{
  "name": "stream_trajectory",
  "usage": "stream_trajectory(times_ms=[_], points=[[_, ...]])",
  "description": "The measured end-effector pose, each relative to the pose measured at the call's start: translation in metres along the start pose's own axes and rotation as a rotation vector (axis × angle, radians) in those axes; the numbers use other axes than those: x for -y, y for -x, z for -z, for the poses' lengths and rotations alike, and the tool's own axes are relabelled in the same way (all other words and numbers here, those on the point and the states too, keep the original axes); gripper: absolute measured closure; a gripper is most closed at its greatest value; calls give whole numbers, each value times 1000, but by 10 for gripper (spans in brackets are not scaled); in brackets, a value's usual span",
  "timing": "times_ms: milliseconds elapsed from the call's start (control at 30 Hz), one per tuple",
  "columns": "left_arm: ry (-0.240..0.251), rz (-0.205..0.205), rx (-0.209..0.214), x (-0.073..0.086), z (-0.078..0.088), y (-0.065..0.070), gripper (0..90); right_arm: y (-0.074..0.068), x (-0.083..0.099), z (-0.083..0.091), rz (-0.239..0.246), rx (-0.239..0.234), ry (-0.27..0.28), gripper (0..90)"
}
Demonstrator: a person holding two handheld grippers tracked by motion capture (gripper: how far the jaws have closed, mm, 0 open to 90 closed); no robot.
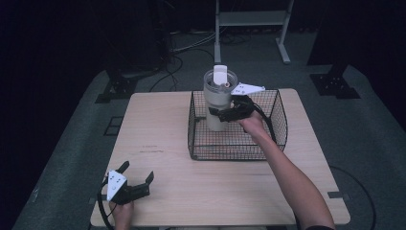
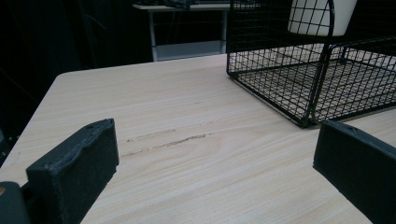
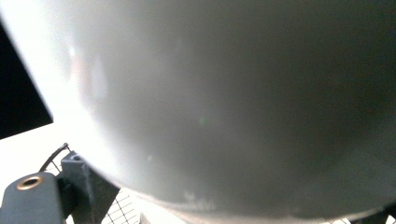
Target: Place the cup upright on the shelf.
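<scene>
From above, a pale, cream-coloured cup [image 1: 218, 100] with a clear lid and a white flap on top stands upright in the far left part of a black wire basket [image 1: 280, 125]. The right tool [image 1: 221, 113] reaches in over the basket from the near right, and its jaws sit on either side of the cup's body, gripping it. The basket rests on the far half of the wooden worktop [image 1: 167, 143]. The left tool [image 1: 138, 174] lies at the near left corner of the worktop, well apart from the basket, jaws spread wide with nothing between them.

Along the left tool [image 2: 212, 154], its two black jaws stand far apart over bare wood with a few faint scuff marks. The basket's [image 2: 280, 70] corner is ahead to the right, the cup's [image 2: 317, 16] base showing through the mesh.

Along the right tool, the cup's [image 3: 224, 102] smooth pale wall is pressed up close; a bit of basket mesh [image 3: 121, 210] peeks out below it.
</scene>
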State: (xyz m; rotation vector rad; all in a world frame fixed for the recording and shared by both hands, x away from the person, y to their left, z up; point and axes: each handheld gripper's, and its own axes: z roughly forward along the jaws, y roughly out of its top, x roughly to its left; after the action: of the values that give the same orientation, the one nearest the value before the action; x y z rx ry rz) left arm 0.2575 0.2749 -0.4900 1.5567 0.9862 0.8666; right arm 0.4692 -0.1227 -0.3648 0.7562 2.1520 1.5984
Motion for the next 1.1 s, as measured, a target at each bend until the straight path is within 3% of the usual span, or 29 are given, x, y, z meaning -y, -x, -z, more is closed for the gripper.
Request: stream_trajectory(times_ms=[433, 667, 800, 1100], points=[[5, 2, 3, 0, 0, 0, 0, 9, 21, -22, -9, -24, -78, 95], [4, -1, 2, 0, 0, 0, 0, 11, 29, -33, 28, -52, -125, 95], [7, 4, 4, 0, 0, 0, 0, 14, 33, -39, 33, -43, -157, 95], [4, 0, 5, 0, 0, 0, 0, 19, 38, -44, 11, -36, -163, 95]])
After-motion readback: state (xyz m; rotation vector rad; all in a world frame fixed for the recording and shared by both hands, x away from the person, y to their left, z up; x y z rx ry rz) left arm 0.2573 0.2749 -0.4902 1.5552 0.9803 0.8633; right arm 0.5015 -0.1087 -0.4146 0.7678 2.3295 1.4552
